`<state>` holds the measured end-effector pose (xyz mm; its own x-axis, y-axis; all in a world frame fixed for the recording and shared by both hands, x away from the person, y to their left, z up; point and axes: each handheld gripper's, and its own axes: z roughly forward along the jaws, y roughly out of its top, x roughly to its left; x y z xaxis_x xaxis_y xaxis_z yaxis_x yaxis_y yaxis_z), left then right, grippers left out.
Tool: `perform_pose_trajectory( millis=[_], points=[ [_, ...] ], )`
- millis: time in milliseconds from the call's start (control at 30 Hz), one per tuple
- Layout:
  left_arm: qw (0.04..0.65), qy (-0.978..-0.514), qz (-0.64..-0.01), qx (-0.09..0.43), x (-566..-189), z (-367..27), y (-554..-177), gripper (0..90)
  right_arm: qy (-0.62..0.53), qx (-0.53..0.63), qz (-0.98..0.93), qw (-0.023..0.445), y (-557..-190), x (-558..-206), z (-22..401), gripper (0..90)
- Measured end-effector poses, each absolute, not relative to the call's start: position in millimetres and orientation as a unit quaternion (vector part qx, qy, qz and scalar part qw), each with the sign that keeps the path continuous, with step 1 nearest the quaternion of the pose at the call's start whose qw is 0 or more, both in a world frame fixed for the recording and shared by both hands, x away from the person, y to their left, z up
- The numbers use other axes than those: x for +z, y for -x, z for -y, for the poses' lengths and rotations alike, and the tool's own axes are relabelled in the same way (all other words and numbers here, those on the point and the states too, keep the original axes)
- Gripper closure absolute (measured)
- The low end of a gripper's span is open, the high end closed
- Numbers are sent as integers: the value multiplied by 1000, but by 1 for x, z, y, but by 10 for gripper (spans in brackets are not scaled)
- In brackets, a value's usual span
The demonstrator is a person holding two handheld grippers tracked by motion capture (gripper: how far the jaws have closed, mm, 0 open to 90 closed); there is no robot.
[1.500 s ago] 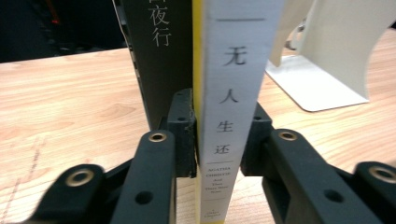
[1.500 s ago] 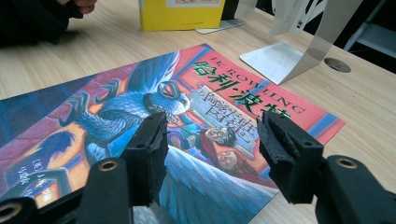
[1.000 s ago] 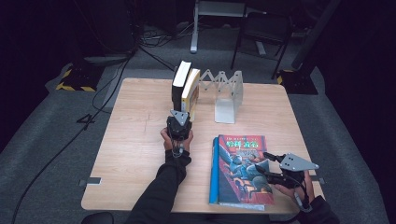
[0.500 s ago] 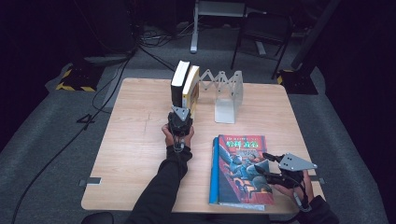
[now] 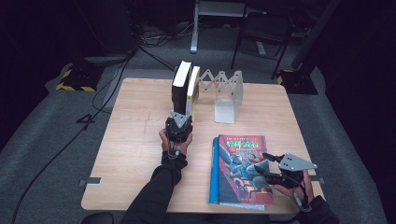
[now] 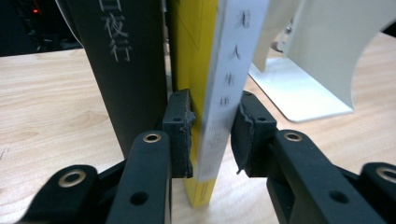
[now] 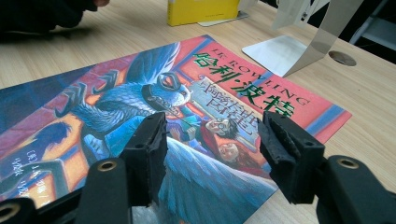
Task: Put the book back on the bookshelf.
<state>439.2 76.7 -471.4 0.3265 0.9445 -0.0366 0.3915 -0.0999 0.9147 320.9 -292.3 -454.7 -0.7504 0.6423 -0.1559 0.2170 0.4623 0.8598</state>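
Note:
Two books stand upright at the table's far middle: a black one (image 5: pixel 180 86) and, leaning against it, a yellow one with a white spine (image 5: pixel 192 88). My left gripper (image 5: pixel 180 114) reaches to the yellow book's foot. In the left gripper view its jaws (image 6: pixel 212 135) straddle the white spine (image 6: pixel 224 70). They have just been opening, and narrow gaps show beside the pads, so it is open. A colourful illustrated book (image 5: pixel 238 168) lies flat at the front right. My right gripper (image 5: pixel 261 163) hovers over its cover (image 7: pixel 140 93), open (image 7: pixel 212 149) with nothing gripped.
A white folding bookend (image 5: pixel 229 95) stands right of the upright books, its base plate flat on the wood (image 6: pixel 317 60). The black book (image 6: pixel 126 70) rises just left of my left jaw. Bare table (image 5: pixel 130 140) stretches along the left side; dark floor and cables surround it.

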Motion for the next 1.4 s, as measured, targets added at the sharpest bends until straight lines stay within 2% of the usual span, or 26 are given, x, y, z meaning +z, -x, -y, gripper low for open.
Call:
perform_pose_trajectory(
  millis=[333,800,1400],
  points=[
    [449,-691,-486,291,-479,-78,-439,737,-263,444,-823,237,-321,-456,292,411],
    [441,-667,-524,293,-476,-70,-465,745,-264,444,-823,238,-323,-457,294,411],
    [430,-666,-533,296,-473,-71,-479,749,-267,443,-823,235,-323,-458,294,413]
  ],
)
